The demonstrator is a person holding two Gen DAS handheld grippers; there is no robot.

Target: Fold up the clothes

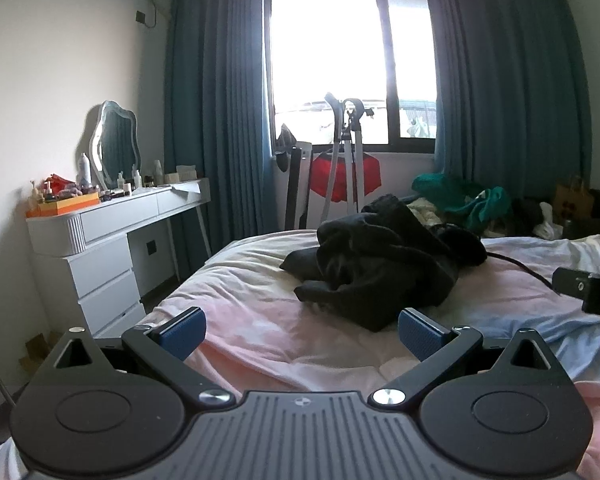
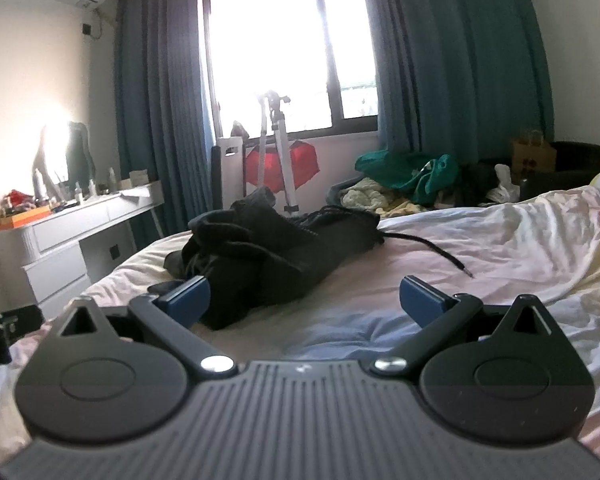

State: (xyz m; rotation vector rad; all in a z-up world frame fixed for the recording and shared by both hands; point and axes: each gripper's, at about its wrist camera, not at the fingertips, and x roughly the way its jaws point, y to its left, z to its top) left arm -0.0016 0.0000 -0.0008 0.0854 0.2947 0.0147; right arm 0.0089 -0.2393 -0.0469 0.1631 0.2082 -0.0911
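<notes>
I have both tools hovering low over the bed (image 1: 260,332), and neither one is grasping anything. The left tool (image 1: 302,334) is released, its two blue pads (image 1: 182,336) spread wide with only pink bedding between them. The right tool (image 2: 304,300) is released as well, its pads just as far apart over pale sheet.

The dark garment (image 1: 384,264) I am meant to fold lies crumpled in a heap on the bed, ahead of both tools. From the left tool it sits forward and a little to the right, its near edge just beyond the right pad but not touching it that I can see. From the right tool the same heap (image 2: 268,252) is forward and to the left, its near end close to the left pad (image 2: 190,300); whether cloth meets the pad I cannot tell. A thin black drawstring (image 2: 432,250) trails out of the heap across the sheet, ahead of the right tool's right pad.

At the right edge of the left view I can see part of the other tool's black body.

Beyond the bed, well ahead of the tools, stand a tripod (image 1: 350,152) in front of the window (image 1: 352,60), teal curtains (image 1: 216,120) on either side, and a white dresser (image 1: 108,240) with a mirror (image 1: 116,144) off to the left. A green pile of clothes (image 2: 412,174) lies ahead and right.
</notes>
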